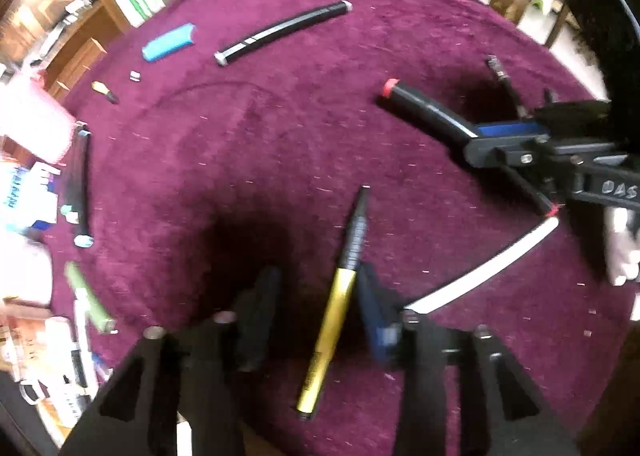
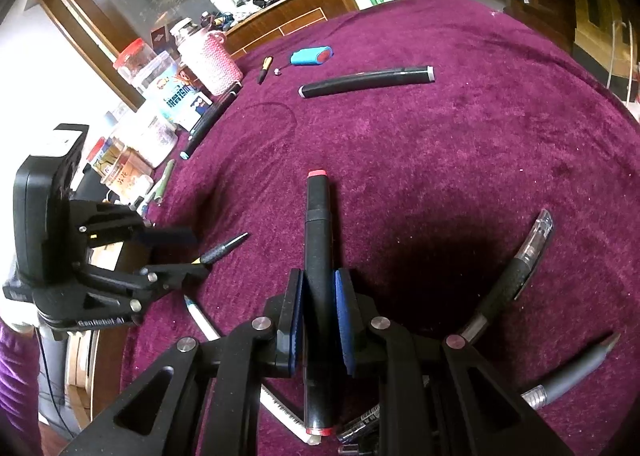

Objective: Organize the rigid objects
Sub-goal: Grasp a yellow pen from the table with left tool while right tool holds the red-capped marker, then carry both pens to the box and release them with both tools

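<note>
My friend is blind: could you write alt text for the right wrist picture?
The right tongs grip a black marker with a red end over a purple cloth; other pens lie scattered around it.

Open purple cloth (image 2: 460,159) fills the frame's middle and right. Jars (image 2: 160,95) crowd the left edge; a black marker (image 2: 366,81) and blue case (image 2: 311,56) block the upper centre; 2 pens (image 2: 516,276) lie lower right.
</note>
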Demonstrator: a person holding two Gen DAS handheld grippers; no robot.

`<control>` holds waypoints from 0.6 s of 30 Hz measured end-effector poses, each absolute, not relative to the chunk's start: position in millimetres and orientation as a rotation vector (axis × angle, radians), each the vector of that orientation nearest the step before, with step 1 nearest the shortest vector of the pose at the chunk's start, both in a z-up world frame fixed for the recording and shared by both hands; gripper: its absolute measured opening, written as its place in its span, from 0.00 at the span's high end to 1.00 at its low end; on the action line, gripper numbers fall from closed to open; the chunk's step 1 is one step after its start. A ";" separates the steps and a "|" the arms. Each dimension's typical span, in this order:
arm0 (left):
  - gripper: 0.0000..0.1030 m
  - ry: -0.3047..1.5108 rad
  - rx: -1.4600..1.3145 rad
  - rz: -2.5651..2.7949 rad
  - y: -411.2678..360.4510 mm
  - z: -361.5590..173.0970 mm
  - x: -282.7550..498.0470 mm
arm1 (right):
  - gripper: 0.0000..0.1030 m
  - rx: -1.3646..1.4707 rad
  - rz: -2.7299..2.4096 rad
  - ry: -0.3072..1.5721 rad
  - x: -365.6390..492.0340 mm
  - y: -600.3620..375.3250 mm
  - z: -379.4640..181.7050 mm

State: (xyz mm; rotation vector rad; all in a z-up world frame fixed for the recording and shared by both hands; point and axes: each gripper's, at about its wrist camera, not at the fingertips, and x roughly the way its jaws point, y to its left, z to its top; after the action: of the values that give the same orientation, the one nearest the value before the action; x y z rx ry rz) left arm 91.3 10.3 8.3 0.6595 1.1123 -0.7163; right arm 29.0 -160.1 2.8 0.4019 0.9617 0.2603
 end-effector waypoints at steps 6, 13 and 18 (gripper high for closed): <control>0.92 1.079 0.608 -0.661 3.4 8.5 76.7 | 0.85 0.414 0.263 0.951 28.0 -162.8 2.4; 0.92 0.983 0.419 -0.687 18.2 47.8 42.0 | 0.85 0.486 0.250 0.867 21.8 -180.0 12.7; 0.92 0.889 0.257 -0.710 49.9 91.5 2.8 | 0.85 0.489 0.291 0.820 17.0 -177.0 22.6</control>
State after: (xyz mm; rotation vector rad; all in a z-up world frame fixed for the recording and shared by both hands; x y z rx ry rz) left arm 2.8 49.9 91.5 0.2568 0.8889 -0.7104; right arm 17.0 -177.0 22.6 0.4887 0.8199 0.2906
